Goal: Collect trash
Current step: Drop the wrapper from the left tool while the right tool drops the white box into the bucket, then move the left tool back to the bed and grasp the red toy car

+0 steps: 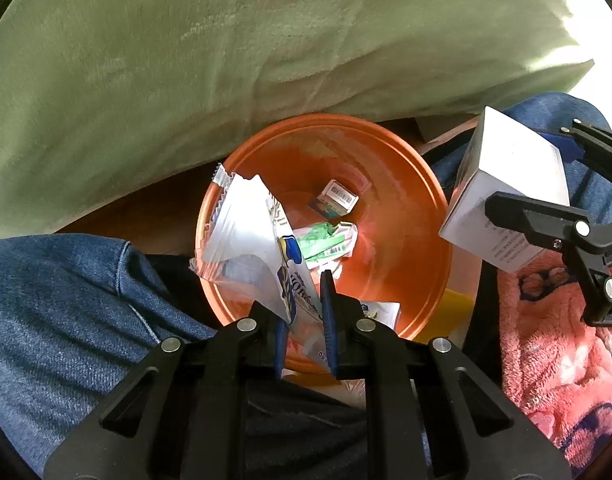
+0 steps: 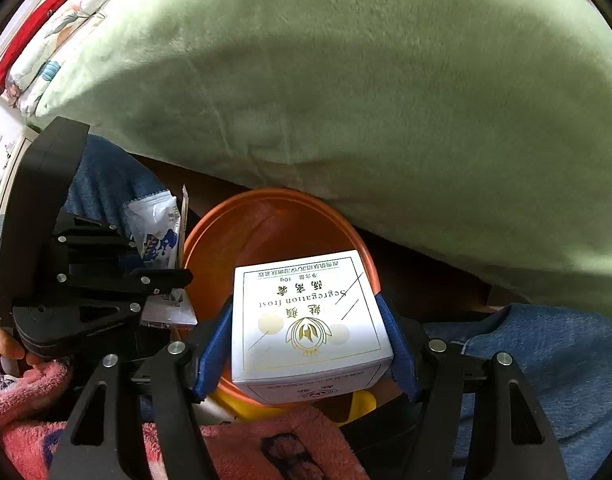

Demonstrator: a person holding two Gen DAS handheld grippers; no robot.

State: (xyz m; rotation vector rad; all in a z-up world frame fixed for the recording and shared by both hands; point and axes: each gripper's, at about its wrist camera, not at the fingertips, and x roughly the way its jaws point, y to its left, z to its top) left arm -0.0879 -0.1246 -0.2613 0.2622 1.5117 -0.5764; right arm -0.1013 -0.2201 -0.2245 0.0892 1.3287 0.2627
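Note:
An orange bin [image 1: 401, 216] stands on the floor below both grippers, with a small barcode box [image 1: 337, 196] and a crumpled green-and-white wrapper [image 1: 325, 238] at its bottom. My left gripper [image 1: 304, 304] is shut on a clear-and-white plastic wrapper [image 1: 246, 232] that hangs over the bin's near left rim. My right gripper [image 2: 309, 320] is shut on a white carton [image 2: 306, 312] with gold print, held over the bin [image 2: 274, 224]. In the left wrist view that carton [image 1: 509, 184] hovers at the bin's right edge. In the right wrist view the left gripper holds the wrapper [image 2: 158, 232] at the left.
A pale green cushion [image 1: 266, 48] overhangs the bin's far side. A person's jeans-clad legs [image 1: 58, 300] flank the bin on both sides. A pink fleece cloth [image 1: 553, 352] lies at the right, and something yellow [image 1: 449, 312] sits under the bin's near rim.

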